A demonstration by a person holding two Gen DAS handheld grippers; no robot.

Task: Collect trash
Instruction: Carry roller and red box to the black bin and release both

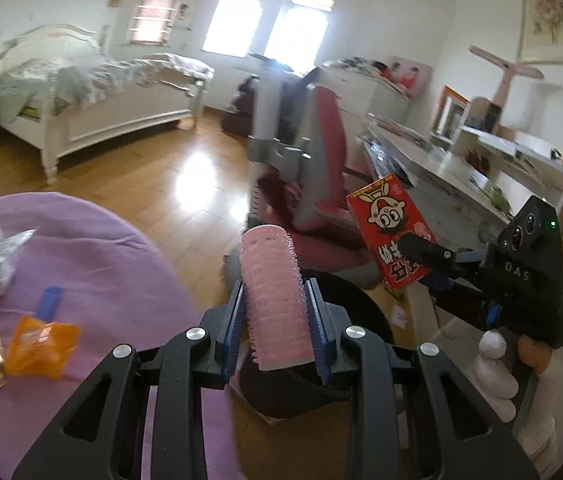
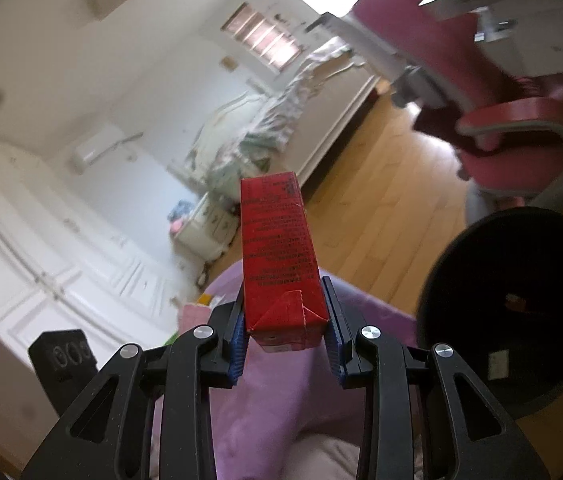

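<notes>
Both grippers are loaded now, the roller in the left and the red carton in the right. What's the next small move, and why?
Probably carry the right gripper over the black bin's open mouth before letting go. Its pads clamp the red carton, and in the right wrist view the bin sits off to the right, not under the carton. The left gripper, shut on the pink hair roller, already hangs at the bin's rim.

The left gripper clamped a pink hair roller at six o'clock. At three o'clock the right gripper gripped a red carton. An orange wrapper lay on the purple rug at eight o'clock.
</notes>
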